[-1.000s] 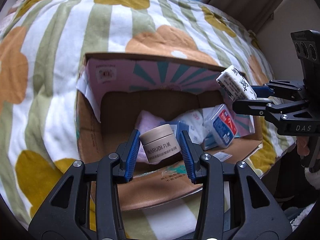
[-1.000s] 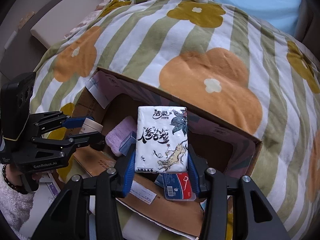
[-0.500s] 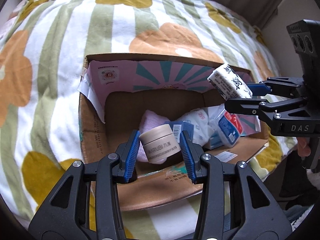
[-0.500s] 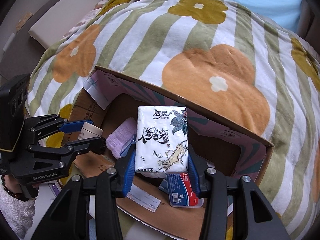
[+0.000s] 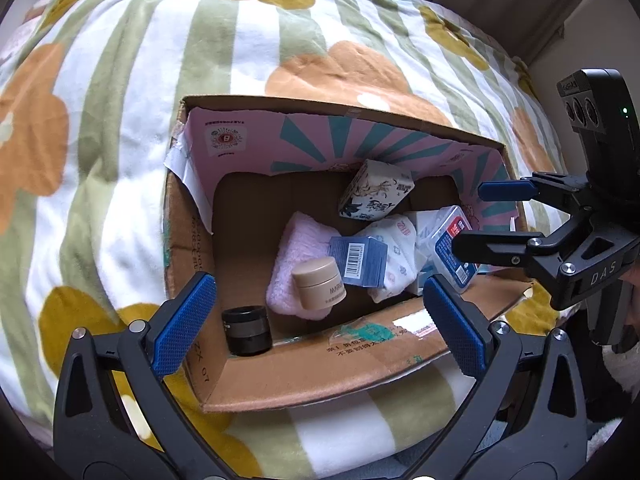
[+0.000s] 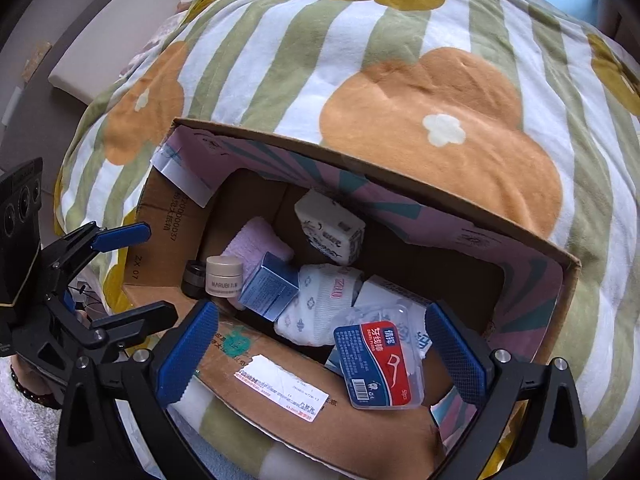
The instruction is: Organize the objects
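Observation:
An open cardboard box [image 5: 304,372] [image 6: 280,396] lies on a flowered blanket. Inside lie a beige cream jar [image 5: 319,283] [image 6: 224,276], a white tissue pack [image 5: 376,190] [image 6: 330,226], a pink towel [image 5: 298,248], a blue carton [image 5: 358,256] [image 6: 268,286], a black ring-shaped cap [image 5: 246,330], a patterned soft pack [image 6: 320,304] and a floss-pick case [image 6: 378,364]. My left gripper [image 5: 320,324] is open and empty above the box's near wall. My right gripper [image 6: 320,344] is open and empty over the box; it shows at the right in the left wrist view [image 5: 500,212].
The blanket [image 5: 120,80] with orange and mustard flowers and green stripes surrounds the box. A pale cushion or board [image 6: 120,40] lies beyond the blanket's left edge. The person's hand and a fluffy white sleeve [image 6: 20,412] are at the lower left.
Both grippers have opened. The cream jar dropped from the left gripper into the box beside the towel. The tissue pack dropped from the right gripper against the box's far wall.

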Available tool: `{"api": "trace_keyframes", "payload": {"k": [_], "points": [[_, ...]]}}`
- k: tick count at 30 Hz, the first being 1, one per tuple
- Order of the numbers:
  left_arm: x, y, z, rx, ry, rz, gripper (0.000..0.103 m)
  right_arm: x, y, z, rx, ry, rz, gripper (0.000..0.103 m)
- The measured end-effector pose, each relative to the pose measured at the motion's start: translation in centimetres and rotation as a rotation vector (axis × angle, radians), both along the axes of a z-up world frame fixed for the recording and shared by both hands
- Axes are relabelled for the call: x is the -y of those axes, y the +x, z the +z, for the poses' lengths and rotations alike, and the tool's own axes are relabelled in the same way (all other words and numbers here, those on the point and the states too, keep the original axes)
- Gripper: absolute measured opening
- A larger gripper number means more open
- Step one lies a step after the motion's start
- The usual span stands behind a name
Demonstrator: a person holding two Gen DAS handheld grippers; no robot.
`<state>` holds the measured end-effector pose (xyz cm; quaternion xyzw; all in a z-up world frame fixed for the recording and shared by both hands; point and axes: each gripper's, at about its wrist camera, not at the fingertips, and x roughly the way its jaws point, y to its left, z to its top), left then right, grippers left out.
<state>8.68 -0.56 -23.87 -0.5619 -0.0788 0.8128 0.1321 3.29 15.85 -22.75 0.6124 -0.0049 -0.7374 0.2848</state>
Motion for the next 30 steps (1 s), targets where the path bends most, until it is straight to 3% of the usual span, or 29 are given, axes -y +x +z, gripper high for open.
{"api": "trace_keyframes", "payload": {"k": [6,12,22,30], "points": [[-0.2,0.0,1.5,-0.009,-0.018,-0.011,0.103,-0.5,0.0,0.9,-0.011,-0.004,-0.034,0.103],[-0.2,-0.1,5.1,-0.053,-0.043,-0.001,0.103,-1.6,-0.3,3.6,-0.021,-0.014,-0.109,0.103],[0.1,0.0,13.6,-0.128,-0.069,0.092,0.103,-5.5,1.0,11.9,-0.123,0.038,-0.309,0.103],[0.0,-0.1,19.0,-0.184,-0.070,0.071,0.103,-7.0,2.3,16.6,-0.191,0.036,-0.385,0.103]]}}
